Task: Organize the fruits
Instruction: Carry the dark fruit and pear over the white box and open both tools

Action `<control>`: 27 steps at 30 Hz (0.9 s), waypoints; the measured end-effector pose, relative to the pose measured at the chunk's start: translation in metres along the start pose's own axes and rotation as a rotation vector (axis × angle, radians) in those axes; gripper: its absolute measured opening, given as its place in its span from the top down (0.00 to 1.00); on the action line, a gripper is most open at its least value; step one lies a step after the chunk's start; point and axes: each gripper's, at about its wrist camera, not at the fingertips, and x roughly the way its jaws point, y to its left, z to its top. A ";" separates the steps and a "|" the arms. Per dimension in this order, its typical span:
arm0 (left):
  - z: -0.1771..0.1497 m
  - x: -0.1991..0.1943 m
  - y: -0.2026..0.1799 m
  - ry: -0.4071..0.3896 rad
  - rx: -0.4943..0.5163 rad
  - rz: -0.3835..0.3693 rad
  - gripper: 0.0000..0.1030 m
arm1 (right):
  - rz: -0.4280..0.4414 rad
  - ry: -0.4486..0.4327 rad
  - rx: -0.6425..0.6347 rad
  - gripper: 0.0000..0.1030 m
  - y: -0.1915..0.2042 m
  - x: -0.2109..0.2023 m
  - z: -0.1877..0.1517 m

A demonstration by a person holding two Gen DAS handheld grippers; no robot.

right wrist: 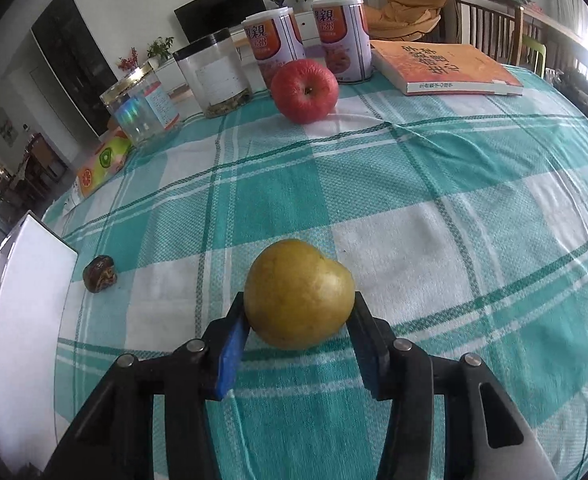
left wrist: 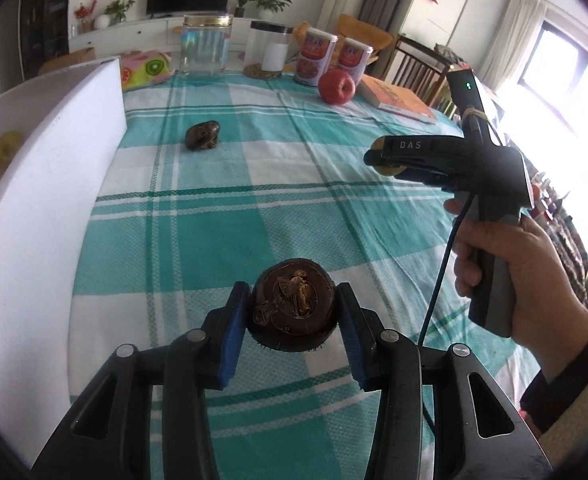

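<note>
Two fruits are in hand at this moment, one per gripper, and both must be carried to the white foam-board box (left wrist: 54, 184) at the left edge of the tabletop (left wrist: 294, 184), which is covered by a teal-and-white checked cloth.

1. Left gripper (left wrist: 292, 312): its blue-padded fingers (left wrist: 236, 320) are clamped on a dark brown, round, husked fruit (left wrist: 292, 304), pads pressing both flanks. The fruit appears lifted clear of the cloth. Keep the squeeze steady; the husk is hard and rounded, so it may roll out if the grip slackens.

2. Second dark brown husked fruit (left wrist: 202, 135): it lies loose on the cloth, far from the camera and just beside the box wall. Route the carry past it without contact.

3. Right gripper (right wrist: 298, 320): its fingers (right wrist: 230, 344) are closed on a yellow-green pear (right wrist: 298, 294), gripping low on its sides. In the right wrist view the pear seems to sit at or just above the cloth; which one cannot be told. Lift straight up before moving left, since the pear is smooth and wide above the pads.

4. Red apple (right wrist: 305, 91): it rests at the far side, in front of two orange-labelled cans (right wrist: 274, 48), not yet collected.

Release each fruit only once it is past the box wall.
</note>
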 end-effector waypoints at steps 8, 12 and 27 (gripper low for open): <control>-0.012 -0.081 -0.005 -0.032 -0.018 -0.139 0.56 | 0.183 0.004 -0.001 0.53 0.031 -0.063 -0.038; -0.015 -0.130 0.008 -0.078 -0.038 -0.169 0.56 | 0.332 0.028 -0.071 0.53 0.097 -0.092 -0.053; -0.067 -0.203 0.197 -0.165 -0.367 0.339 0.56 | 0.629 0.214 -0.506 0.53 0.361 -0.111 -0.155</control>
